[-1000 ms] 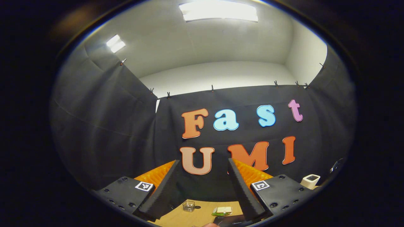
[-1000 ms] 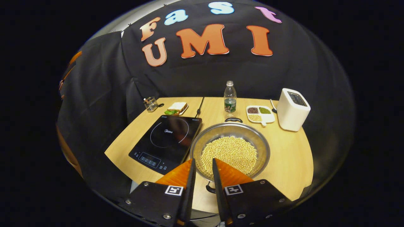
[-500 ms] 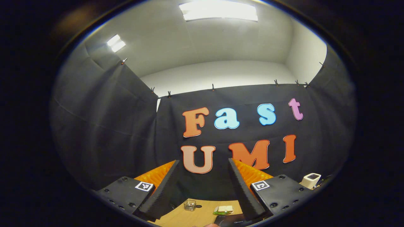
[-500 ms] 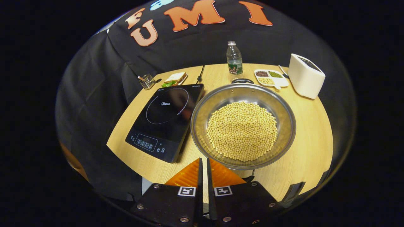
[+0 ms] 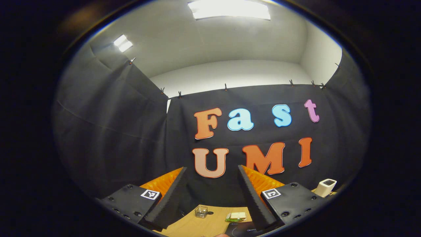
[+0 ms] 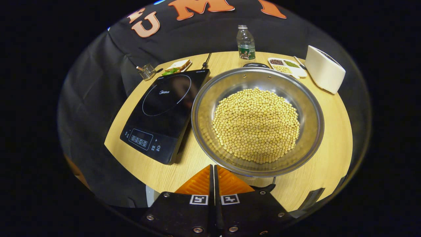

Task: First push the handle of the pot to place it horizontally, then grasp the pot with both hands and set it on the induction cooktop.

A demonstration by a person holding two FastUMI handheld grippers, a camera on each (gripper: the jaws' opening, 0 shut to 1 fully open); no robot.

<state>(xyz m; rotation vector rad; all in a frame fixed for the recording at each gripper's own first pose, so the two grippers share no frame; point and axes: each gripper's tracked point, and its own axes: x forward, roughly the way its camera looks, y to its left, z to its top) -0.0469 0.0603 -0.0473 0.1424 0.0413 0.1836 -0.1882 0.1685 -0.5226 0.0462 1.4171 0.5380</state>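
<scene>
A wide steel pot (image 6: 307, 108) full of soybeans (image 6: 256, 125) stands on the wooden table, right of the black induction cooktop (image 6: 164, 105) and almost touching it. One black pot handle (image 6: 253, 65) points to the far side; the other handle (image 6: 265, 187) points toward me and is partly hidden. My right gripper (image 6: 213, 167) is shut with nothing in it, hovering at the pot's near rim just left of the near handle. My left gripper (image 5: 212, 170) is open and empty, aimed up at the booth wall, with a corner of the cooktop (image 5: 243, 229) low in the left gripper view.
At the table's back stand a water bottle (image 6: 245, 42), a divided dish of beans (image 6: 286, 65) and a white toaster (image 6: 324, 69). A small glass jar (image 6: 146, 70) and a sandwich (image 6: 176, 65) lie behind the cooktop. The table's near edge (image 6: 138, 164) is close below.
My right gripper's fingers have closed fully, and it has moved forward and down toward the pot's near rim. The left gripper has drifted slightly and stays open.
</scene>
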